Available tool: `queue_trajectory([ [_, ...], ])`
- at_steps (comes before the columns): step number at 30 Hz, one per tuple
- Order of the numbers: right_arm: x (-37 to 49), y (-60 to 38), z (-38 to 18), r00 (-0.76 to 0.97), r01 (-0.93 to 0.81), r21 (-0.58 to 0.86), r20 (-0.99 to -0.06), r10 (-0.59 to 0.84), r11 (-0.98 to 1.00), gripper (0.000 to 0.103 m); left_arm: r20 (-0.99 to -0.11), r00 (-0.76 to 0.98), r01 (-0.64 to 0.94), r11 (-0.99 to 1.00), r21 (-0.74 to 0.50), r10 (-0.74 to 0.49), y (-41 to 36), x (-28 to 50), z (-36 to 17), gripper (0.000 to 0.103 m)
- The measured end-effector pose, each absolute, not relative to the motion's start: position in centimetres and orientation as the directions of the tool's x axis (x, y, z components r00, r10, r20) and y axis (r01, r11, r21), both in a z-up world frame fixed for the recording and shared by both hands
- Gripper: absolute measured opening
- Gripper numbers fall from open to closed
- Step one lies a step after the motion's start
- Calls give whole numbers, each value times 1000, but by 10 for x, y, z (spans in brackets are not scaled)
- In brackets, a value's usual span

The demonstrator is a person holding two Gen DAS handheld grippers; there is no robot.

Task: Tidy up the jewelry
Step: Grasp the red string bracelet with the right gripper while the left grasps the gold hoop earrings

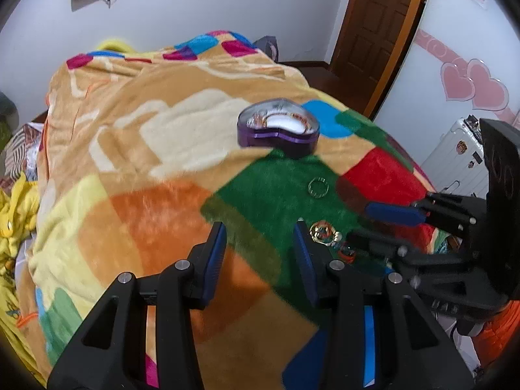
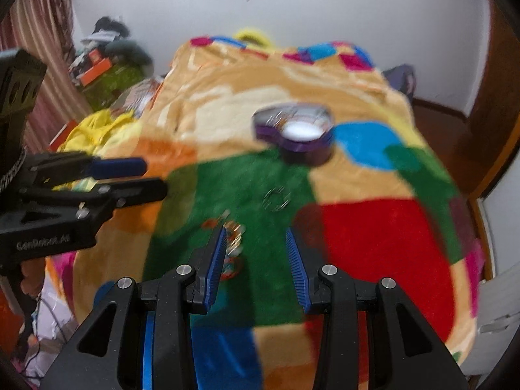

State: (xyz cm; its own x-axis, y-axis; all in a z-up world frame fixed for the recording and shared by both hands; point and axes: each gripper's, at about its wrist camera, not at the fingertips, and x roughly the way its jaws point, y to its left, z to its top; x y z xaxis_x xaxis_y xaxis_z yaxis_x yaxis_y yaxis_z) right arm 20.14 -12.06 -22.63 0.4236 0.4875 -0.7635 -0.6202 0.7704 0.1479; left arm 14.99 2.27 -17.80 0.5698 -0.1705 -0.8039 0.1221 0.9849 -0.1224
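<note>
On the bed's plush patchwork blanket, at nine o'clock of the jewelry, the left gripper hovers with its jaws wide and nothing between them. A cluster of small rings and trinkets lies on the green patch just past its right finger, with a thin gold ring toward twelve o'clock and the purple heart-shaped box, lid off, beyond that. At three o'clock the right gripper is also wide and empty. The pile could swallow a thin ring under pressing jaws, or snag it; the right view's blur suggests haste, risking a scattered cluster.
</note>
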Motion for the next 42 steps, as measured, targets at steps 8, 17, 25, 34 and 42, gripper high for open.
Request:
queue_trajectory([
  [8, 196, -110, -249, 395, -648, 129, -786, 476, 751, 34, -809, 560, 135, 983, -123, -178, 21, 143, -186, 42],
  [17, 192, -118, -242, 410, -652, 156, -751, 517, 742, 7, -825, 529, 148, 979, -141, -199, 13, 144, -196, 42],
  [25, 200, -137, -226, 493, -608, 147, -700, 517, 780, 7, -841, 490, 200, 969, -145, -227, -10, 147, -205, 42],
  [34, 214, -166, -221, 563, -532, 126, -685, 461, 837, 7, -848, 458, 252, 954, -163, -266, -37, 154, -213, 42],
  [42, 214, -175, -243, 496, -545, 124, -749, 439, 829, 7, -838, 449, 214, 948, -235, -309, -33, 165, -218, 41],
])
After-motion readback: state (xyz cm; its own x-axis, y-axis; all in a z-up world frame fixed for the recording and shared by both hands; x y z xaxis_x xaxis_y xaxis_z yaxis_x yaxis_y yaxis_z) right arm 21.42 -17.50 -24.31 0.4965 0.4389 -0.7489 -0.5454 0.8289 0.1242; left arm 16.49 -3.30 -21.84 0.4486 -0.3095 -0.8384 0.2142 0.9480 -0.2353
